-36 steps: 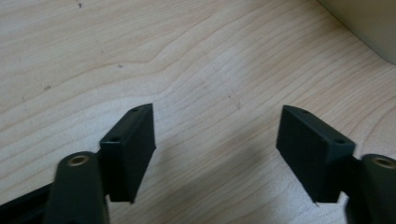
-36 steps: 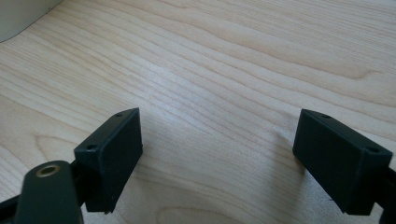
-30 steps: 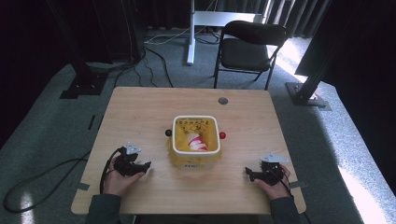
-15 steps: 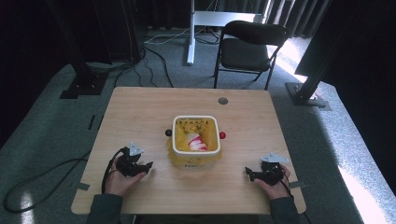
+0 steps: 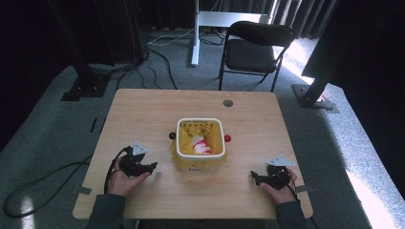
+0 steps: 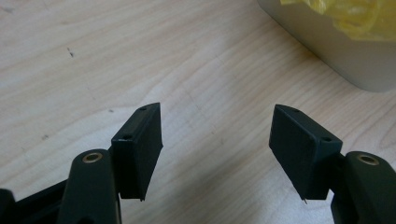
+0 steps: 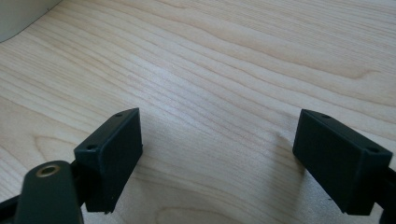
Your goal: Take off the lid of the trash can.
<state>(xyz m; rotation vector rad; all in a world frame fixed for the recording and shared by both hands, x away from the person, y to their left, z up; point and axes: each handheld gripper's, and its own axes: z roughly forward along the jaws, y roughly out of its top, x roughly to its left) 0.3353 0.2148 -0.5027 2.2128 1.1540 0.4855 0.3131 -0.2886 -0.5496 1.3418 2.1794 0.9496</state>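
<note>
Resting both hands on the pale wooden table (image 5: 143, 114), my left gripper (image 6: 215, 140) and right gripper (image 7: 218, 154) gaping wide, nothing between the jaws. Further out, mid-table, sits the cream square plastic bin (image 5: 200, 164) lined with a crinkly yellow bag (image 5: 175, 152). Looks light, kinda flimsy; I'd pinch the stiff rim, not the slippery liner.
</note>
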